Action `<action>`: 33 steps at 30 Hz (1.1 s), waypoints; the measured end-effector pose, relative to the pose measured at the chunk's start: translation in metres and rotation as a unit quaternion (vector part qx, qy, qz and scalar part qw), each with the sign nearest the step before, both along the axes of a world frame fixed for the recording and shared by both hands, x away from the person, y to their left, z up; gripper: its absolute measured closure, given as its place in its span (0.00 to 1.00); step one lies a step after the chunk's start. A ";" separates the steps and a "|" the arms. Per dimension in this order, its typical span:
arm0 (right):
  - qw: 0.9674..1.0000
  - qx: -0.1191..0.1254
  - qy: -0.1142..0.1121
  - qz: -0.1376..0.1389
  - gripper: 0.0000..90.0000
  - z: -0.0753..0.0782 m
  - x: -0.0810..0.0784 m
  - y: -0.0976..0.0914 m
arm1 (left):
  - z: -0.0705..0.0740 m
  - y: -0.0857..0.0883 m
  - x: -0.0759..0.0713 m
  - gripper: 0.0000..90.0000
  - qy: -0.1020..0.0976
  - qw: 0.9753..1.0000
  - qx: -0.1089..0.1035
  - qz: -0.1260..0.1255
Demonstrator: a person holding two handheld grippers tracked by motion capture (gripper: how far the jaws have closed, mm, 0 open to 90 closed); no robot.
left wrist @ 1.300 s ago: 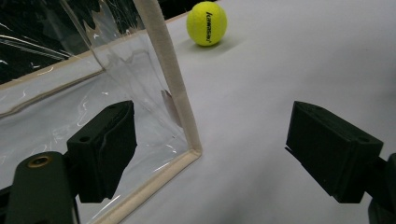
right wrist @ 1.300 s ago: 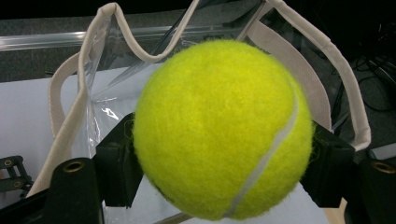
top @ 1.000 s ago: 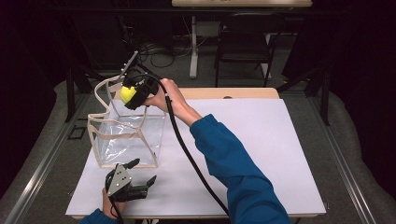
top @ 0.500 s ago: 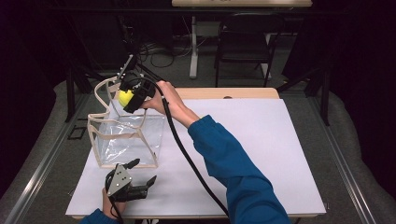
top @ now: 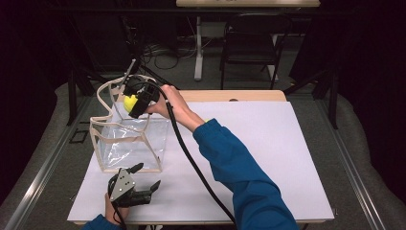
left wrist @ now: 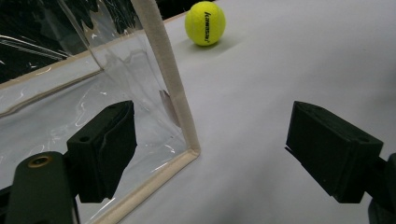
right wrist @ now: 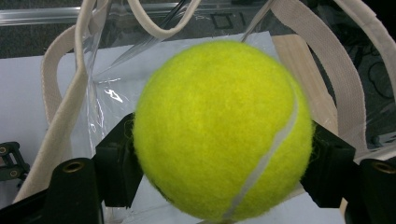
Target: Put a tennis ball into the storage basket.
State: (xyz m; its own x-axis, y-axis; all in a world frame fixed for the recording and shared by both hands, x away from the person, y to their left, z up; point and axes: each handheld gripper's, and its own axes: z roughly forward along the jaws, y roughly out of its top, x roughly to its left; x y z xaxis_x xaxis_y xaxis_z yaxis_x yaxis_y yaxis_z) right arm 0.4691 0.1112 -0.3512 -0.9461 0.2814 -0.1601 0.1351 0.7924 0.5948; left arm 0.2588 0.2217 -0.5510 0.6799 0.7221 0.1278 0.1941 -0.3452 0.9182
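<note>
Two fuzzy yellow tennis balls: one (right wrist: 219, 130) clamped in the right gripper (top: 136, 100) above the clear plastic bag (top: 129, 143) with beige fabric trim, one (left wrist: 205, 23) lying on the white tabletop (top: 268, 143). Left gripper (top: 143, 184) rests by the bag's corner, fingers spread. Right hand has edged slightly, seemingly leftward, since earlier.

A dark room with grey floor (top: 297, 62), a black chair (top: 251, 45) behind the white-topped table (top: 287, 143).

We're in a dark lab or studio: a white-topped table (top: 268, 143) on grey flooring, black drapes (top: 368, 72), cables (top: 163, 55) and a folding chair (top: 251, 43) behind.
</note>
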 end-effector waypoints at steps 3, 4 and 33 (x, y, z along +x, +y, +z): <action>1.000 -0.002 0.002 -0.001 0.29 -0.002 0.000 0.001 | 0.000 0.000 0.000 0.18 0.000 1.000 0.002 0.000; 1.000 -0.002 0.002 -0.001 0.29 -0.002 0.001 0.001 | 0.000 0.000 0.000 0.18 0.000 1.000 0.002 0.000; 1.000 -0.018 0.010 -0.004 0.27 -0.009 0.001 0.007 | 0.000 0.000 0.000 0.18 0.000 1.000 -0.002 0.000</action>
